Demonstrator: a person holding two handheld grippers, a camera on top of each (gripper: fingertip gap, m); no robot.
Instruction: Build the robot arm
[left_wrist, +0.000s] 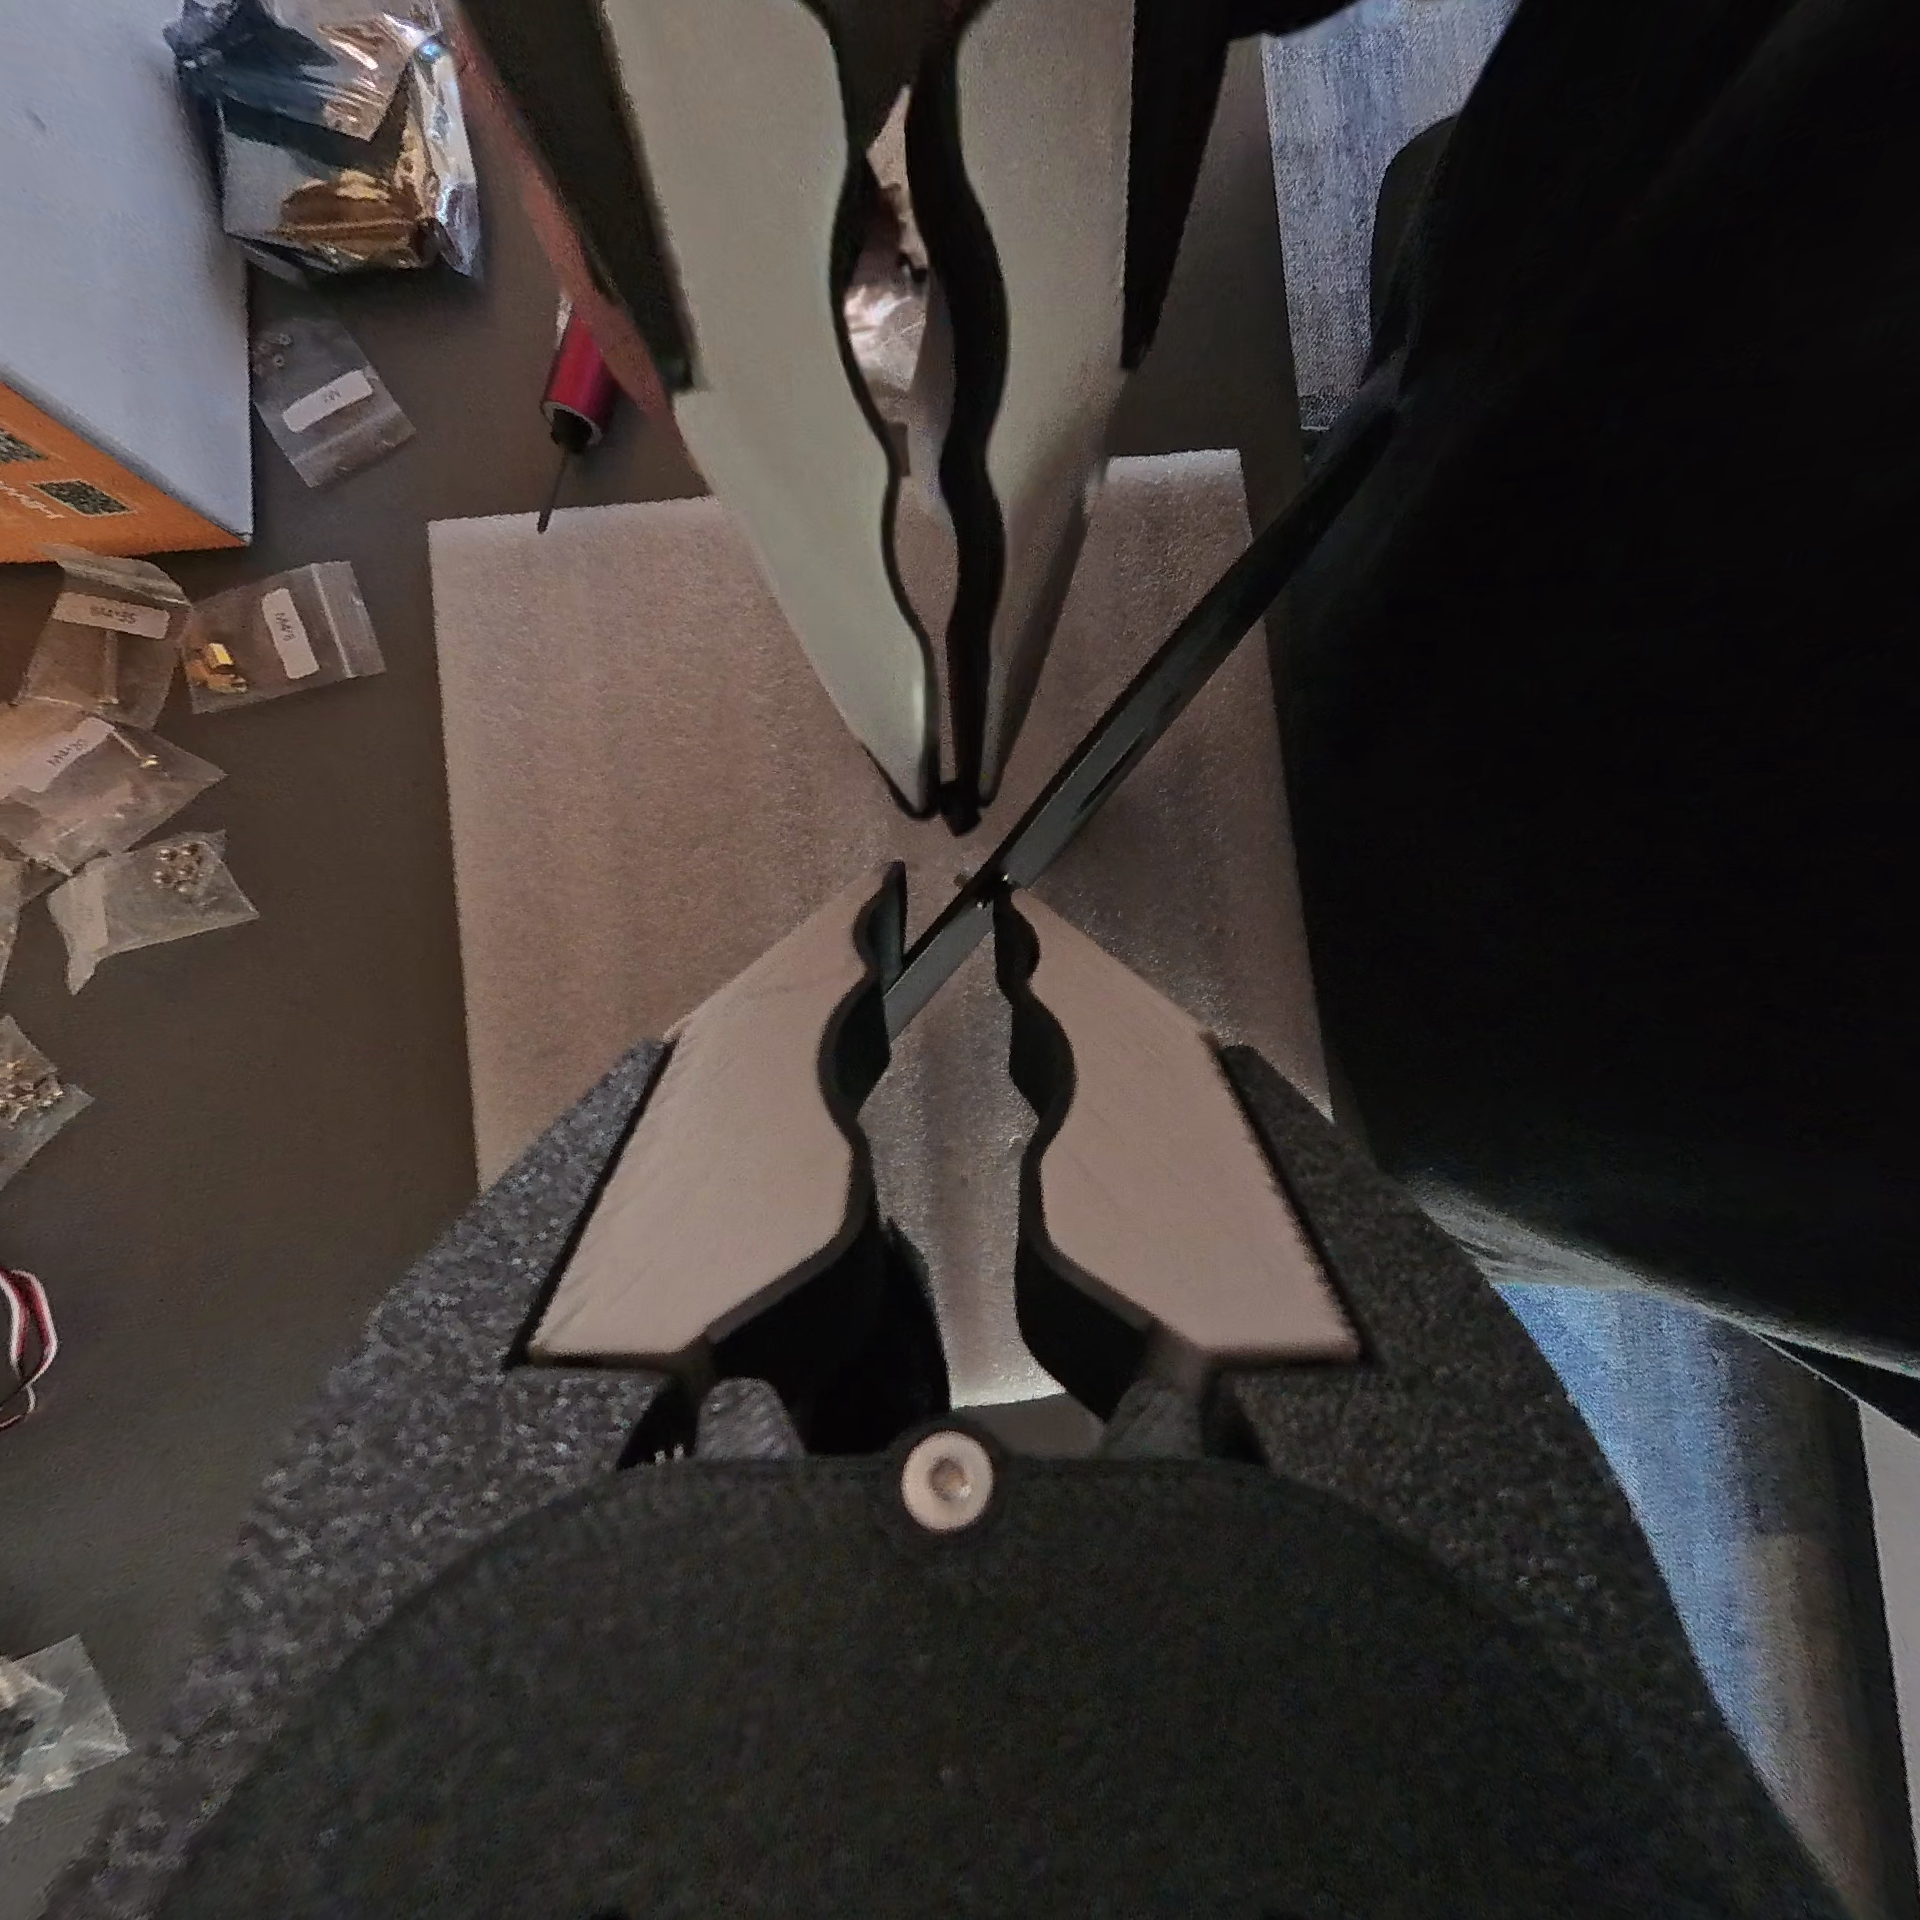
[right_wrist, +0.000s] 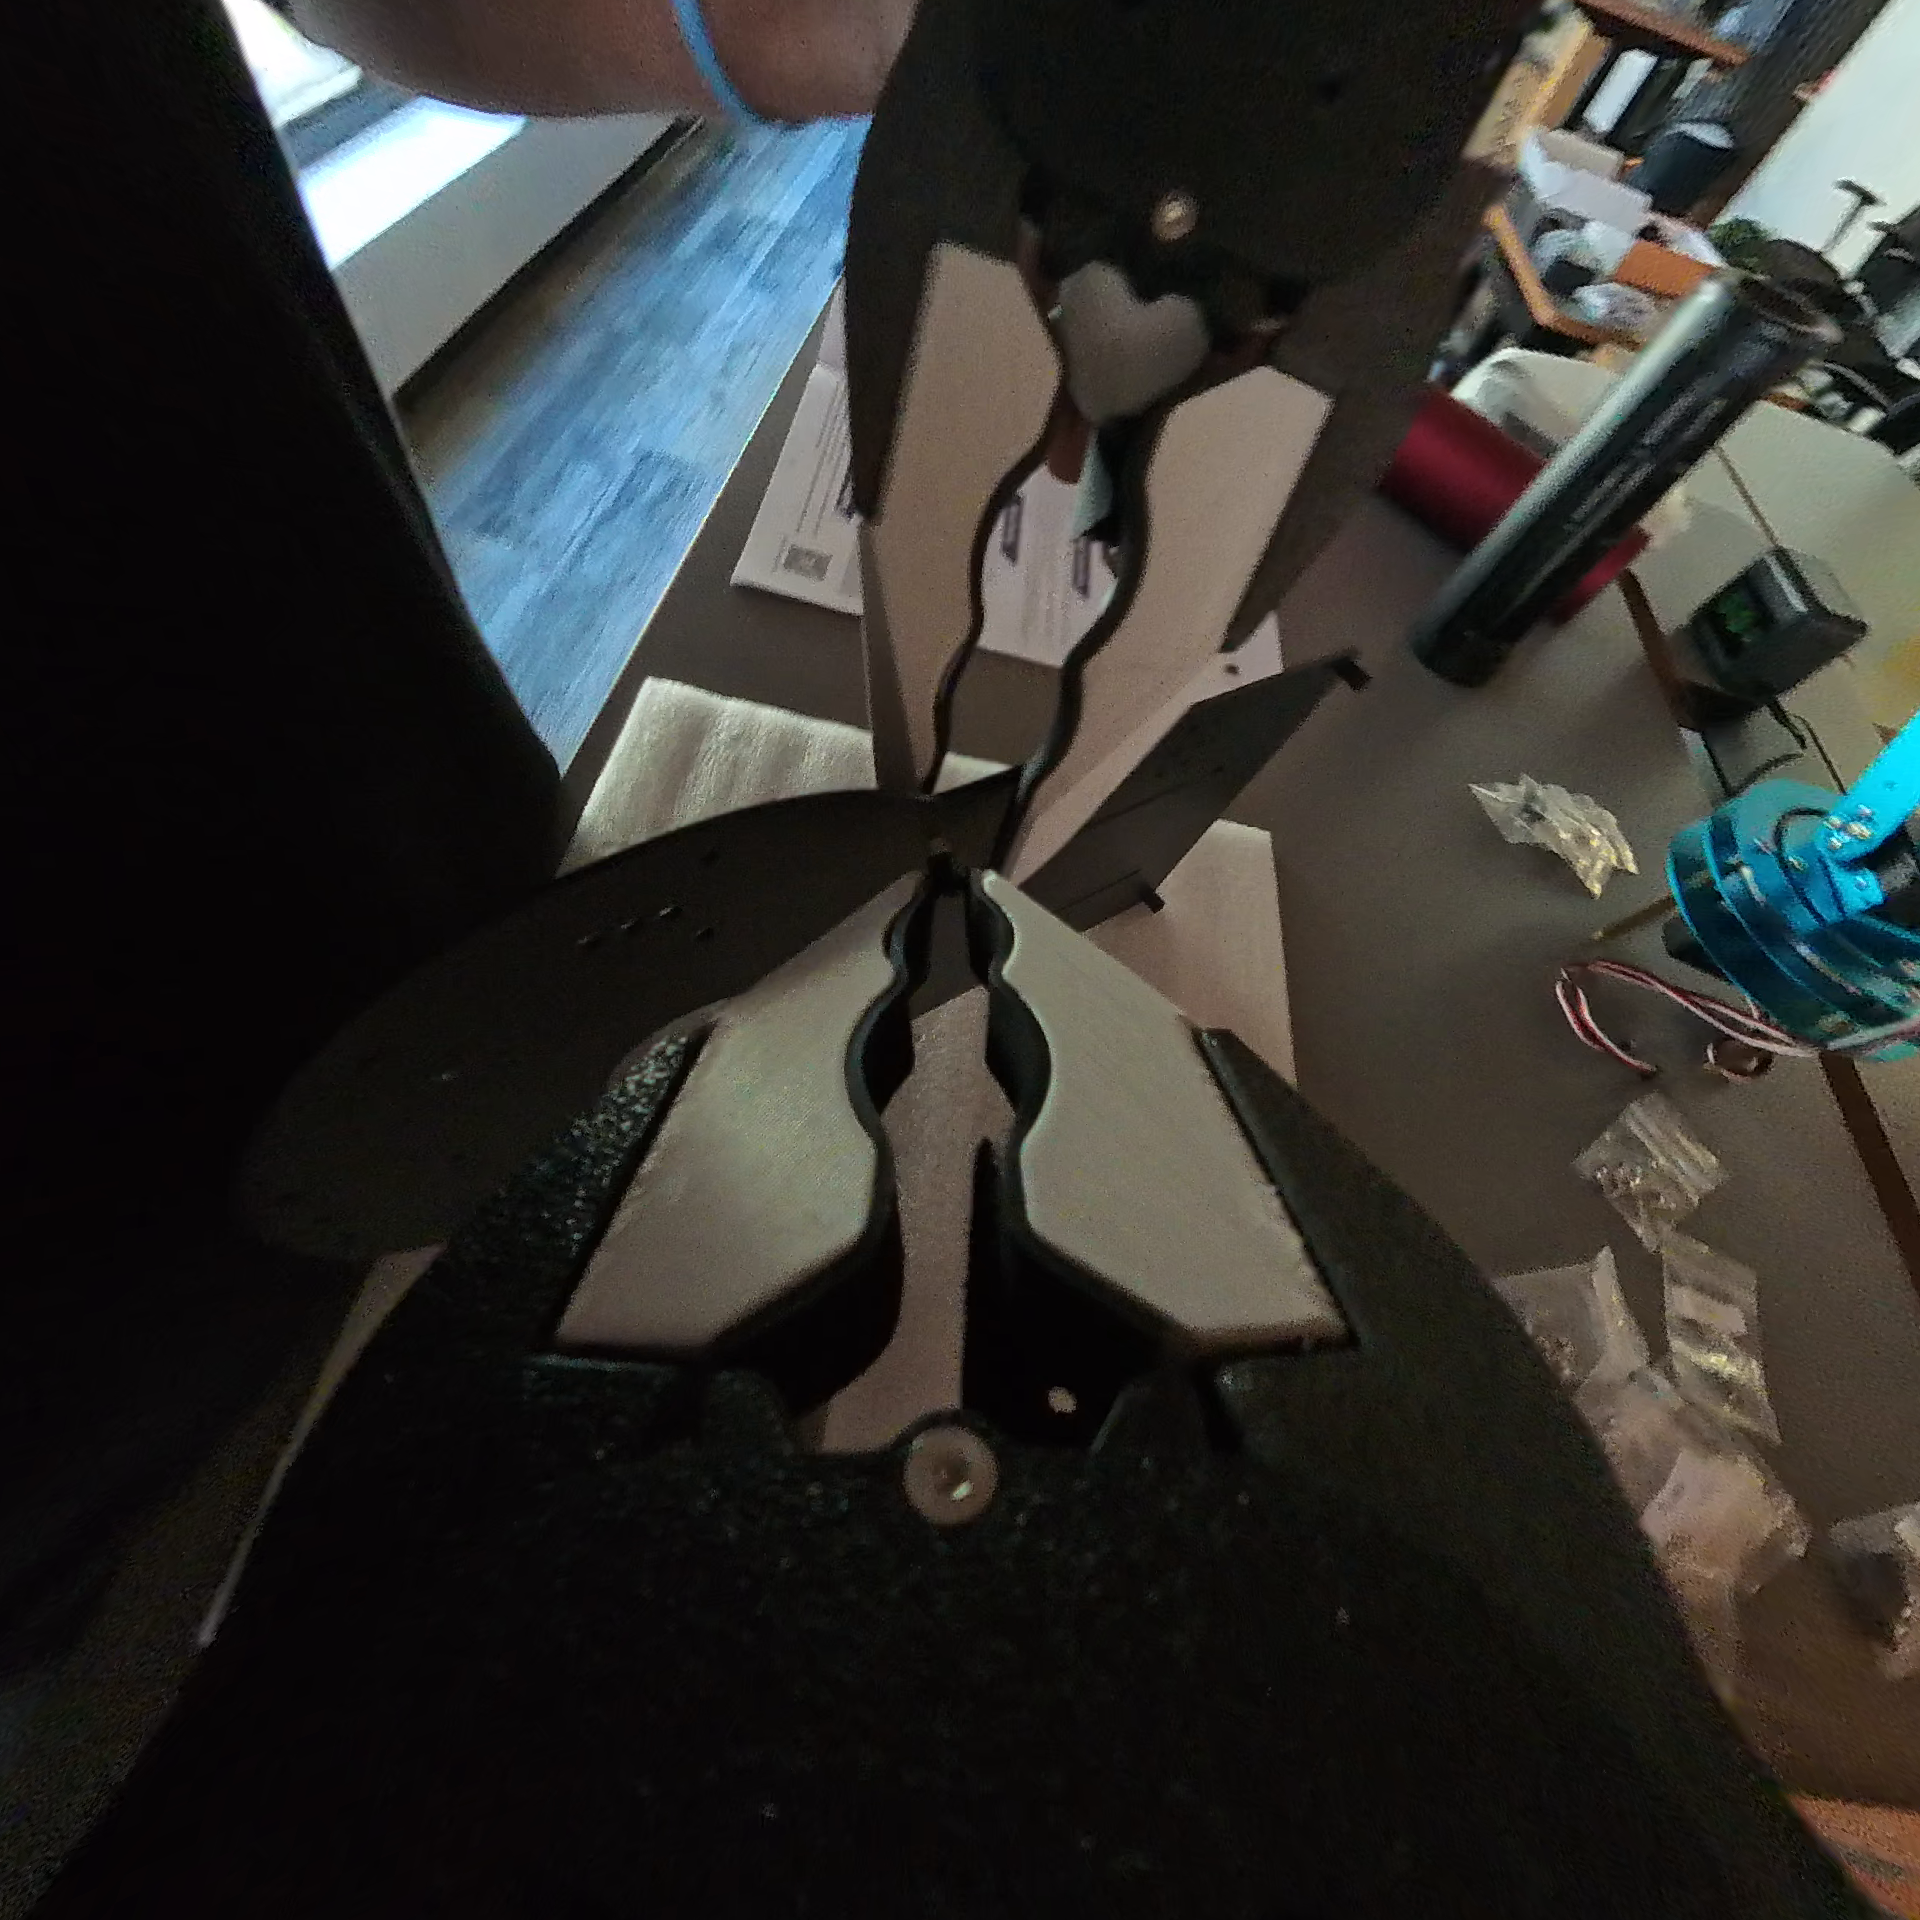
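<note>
Brown table (left_wrist: 312, 1143) is filling both views, and a white foam sheet (left_wrist: 623, 779) is lying at centre frame under your two tools, probably as a soft bed so that parts are not getting scratched or rolling away. Above the foam you are holding a flat black plate (right_wrist: 540, 987). It is spreading over the left and middle of the right wrist view, while in the left wrist view it is showing only its thin edge, running diagonally to the upper right.

Your left gripper (left_wrist: 948, 894) is clamping this plate slantwise between its fingers, which seems to be steadying it in the air. Your right gripper (right_wrist: 958, 883) is meeting it nose to nose, its tips almost together and pinching a small dark piece (left_wrist: 956, 816) right at the plate. It is too small to tell what it is.

Small plastic bags (left_wrist: 135, 894) of hardware are lying at the left edge, within reach.
</note>
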